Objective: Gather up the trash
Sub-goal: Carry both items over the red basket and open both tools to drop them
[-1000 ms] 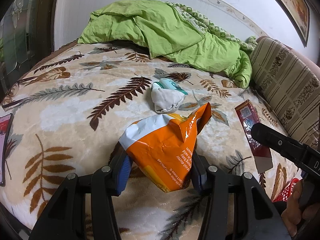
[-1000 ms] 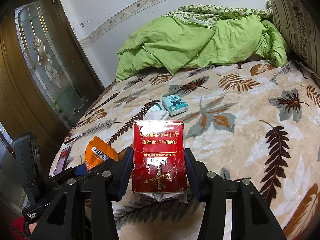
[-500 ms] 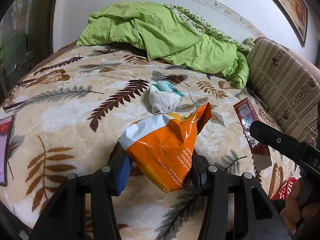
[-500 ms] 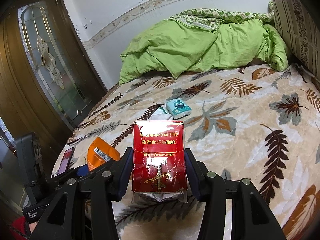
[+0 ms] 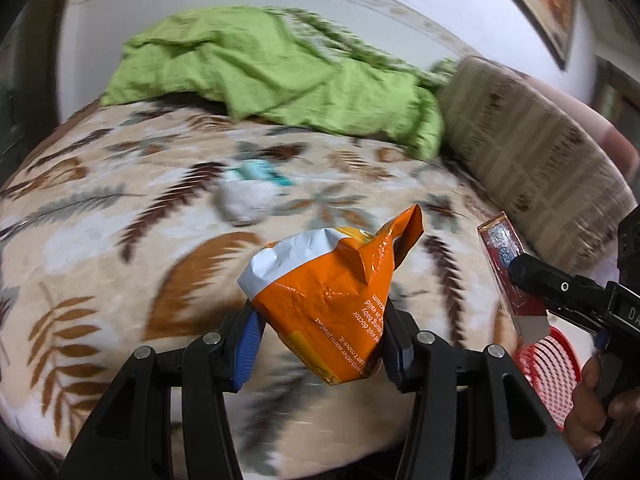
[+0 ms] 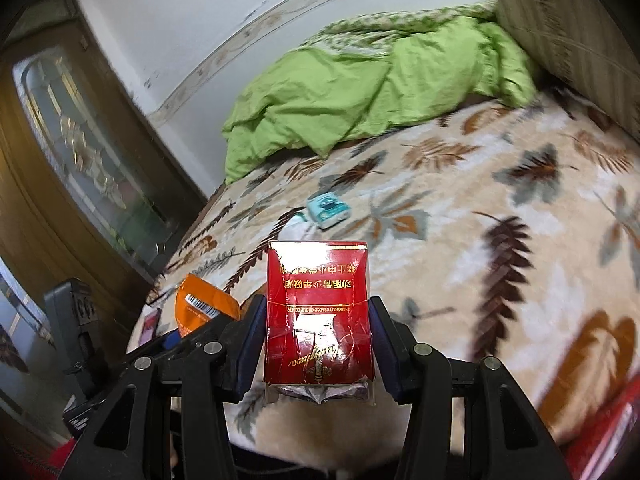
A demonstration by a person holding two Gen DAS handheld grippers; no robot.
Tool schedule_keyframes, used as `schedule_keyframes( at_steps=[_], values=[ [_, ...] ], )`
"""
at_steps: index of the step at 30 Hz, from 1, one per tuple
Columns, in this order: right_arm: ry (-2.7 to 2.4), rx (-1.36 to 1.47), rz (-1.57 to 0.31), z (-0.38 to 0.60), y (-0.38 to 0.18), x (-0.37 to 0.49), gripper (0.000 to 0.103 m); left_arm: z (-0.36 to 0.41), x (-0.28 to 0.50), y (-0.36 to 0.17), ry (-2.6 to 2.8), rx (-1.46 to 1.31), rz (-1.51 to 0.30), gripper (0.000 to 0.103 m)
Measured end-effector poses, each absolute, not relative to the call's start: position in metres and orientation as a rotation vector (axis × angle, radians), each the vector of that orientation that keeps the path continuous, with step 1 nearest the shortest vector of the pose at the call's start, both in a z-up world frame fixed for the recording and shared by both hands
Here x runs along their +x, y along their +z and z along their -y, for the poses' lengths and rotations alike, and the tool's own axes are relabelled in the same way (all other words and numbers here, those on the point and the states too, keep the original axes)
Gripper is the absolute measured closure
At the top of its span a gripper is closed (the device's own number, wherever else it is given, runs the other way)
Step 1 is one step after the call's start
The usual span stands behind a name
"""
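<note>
- A bed fills both views, covered by a cream blanket (image 6: 500,264) printed with brown and grey leaves – a crumpled green duvet (image 5: 280,72) lies at its far end against a white wall.
- A striped cushion (image 5: 528,152) stands along the bed's right side; a wooden door with glass (image 6: 76,152) is at the left.
- The left gripper (image 5: 316,344) is clamped on an orange wrapper (image 5: 332,300).
- The right gripper (image 6: 318,348) grips a red cigarette pack (image 6: 318,312).
- A teal packet (image 6: 328,208) and white tissue (image 5: 244,204) lie mid-bed – a red basket (image 5: 548,364) sits below the bed's edge.
</note>
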State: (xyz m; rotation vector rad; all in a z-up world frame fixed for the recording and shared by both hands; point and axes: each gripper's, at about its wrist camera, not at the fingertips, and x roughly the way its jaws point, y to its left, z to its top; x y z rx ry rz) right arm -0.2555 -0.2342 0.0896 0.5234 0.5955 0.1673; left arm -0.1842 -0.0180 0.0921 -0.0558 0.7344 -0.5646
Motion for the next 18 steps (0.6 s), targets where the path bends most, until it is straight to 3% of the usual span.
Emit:
schedule_keyframes(
  at_steps=[9,18],
  values=[
    [-0.085,0.631,-0.532,0.330,0.102,-0.370,0.050,0.126,-0.240,0.124,-0.886,0.056,-0.725,0.053],
    [-0.337,0.721,-0.470,0.401,0.110,-0.472,0.049,0.238,-0.294,0.122,-1.172,0.134,-0.851,0.053]
  ],
)
